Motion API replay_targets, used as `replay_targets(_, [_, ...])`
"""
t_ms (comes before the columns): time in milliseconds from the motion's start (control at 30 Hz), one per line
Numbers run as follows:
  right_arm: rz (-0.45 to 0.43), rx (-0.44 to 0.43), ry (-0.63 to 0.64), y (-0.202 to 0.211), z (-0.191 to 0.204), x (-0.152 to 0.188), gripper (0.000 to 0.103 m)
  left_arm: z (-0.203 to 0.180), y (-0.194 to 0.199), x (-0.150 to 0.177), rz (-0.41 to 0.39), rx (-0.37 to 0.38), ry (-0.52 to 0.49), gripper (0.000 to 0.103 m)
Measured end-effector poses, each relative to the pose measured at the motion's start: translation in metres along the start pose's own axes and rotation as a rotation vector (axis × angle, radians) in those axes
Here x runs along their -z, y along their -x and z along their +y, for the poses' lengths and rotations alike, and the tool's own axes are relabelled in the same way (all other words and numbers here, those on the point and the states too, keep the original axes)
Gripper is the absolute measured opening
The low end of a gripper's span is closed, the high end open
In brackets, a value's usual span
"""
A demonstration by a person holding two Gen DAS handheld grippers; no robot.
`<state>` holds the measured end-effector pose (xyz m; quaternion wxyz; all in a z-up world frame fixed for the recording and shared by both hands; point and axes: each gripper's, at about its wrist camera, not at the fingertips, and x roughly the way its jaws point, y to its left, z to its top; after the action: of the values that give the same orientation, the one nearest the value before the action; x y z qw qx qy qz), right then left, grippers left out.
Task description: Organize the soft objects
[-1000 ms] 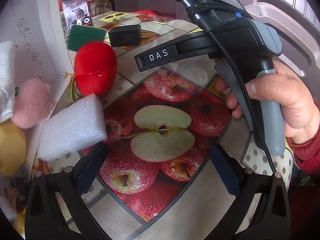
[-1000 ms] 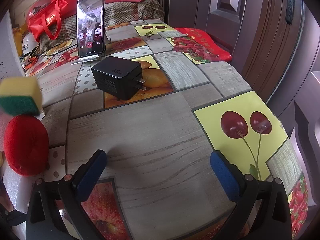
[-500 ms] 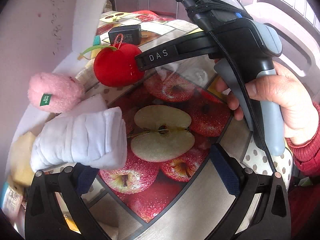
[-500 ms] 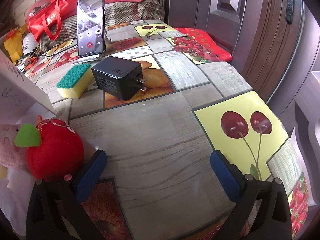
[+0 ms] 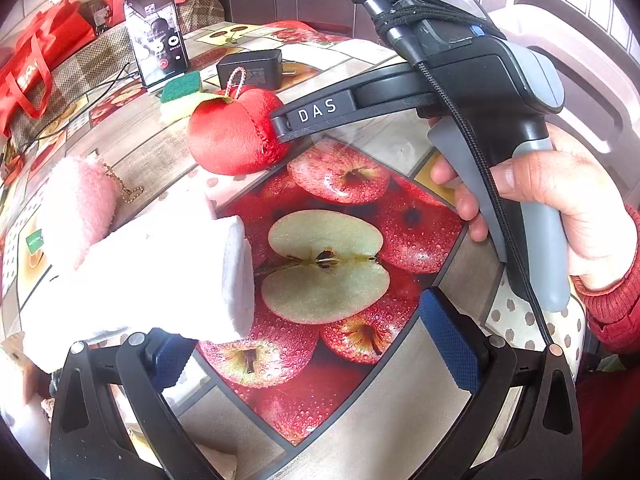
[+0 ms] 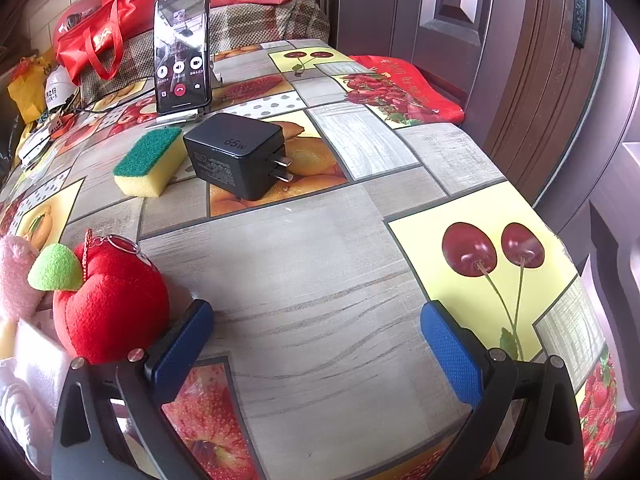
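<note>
Since half a second ago the white wall that filled the upper left of the left wrist view is gone, and the phone [image 5: 158, 50] and red bag [image 5: 28, 76] show again behind the soft items. The folded white towel [image 5: 160, 276] now lies larger across the left gripper's [image 5: 312, 344] left finger, whether touching it cannot be told. Both grippers stand wide apart and hold nothing.

Open room: the fruit-printed tablecloth [image 6: 320, 280] is bare between the right gripper's [image 6: 316, 344] blue pads and out to the cherry panel at the table's right edge. The black charger [image 6: 236, 156] and the yellow sponge with green scouring top [image 6: 148, 162] sit near each other further back.

The red plush apple [image 6: 108, 300], fleecy, with green felt leaf and bead chain, sits just beside the right gripper's left finger. In the left view the right gripper's finger meets it. The pink fuzzy toy [image 5: 78, 208] lies left of the towel.
</note>
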<state>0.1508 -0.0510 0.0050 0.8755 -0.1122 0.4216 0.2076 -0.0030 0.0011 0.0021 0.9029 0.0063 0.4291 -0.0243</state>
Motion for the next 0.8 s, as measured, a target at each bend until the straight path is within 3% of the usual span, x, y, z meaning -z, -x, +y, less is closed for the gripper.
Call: replay_targets(800, [0.004,-0.001,0.000,-0.0001,-0.0002,0.0000,0.103,0.0004,-0.0003,-0.0004,0.006,0.005,0.003,0.103])
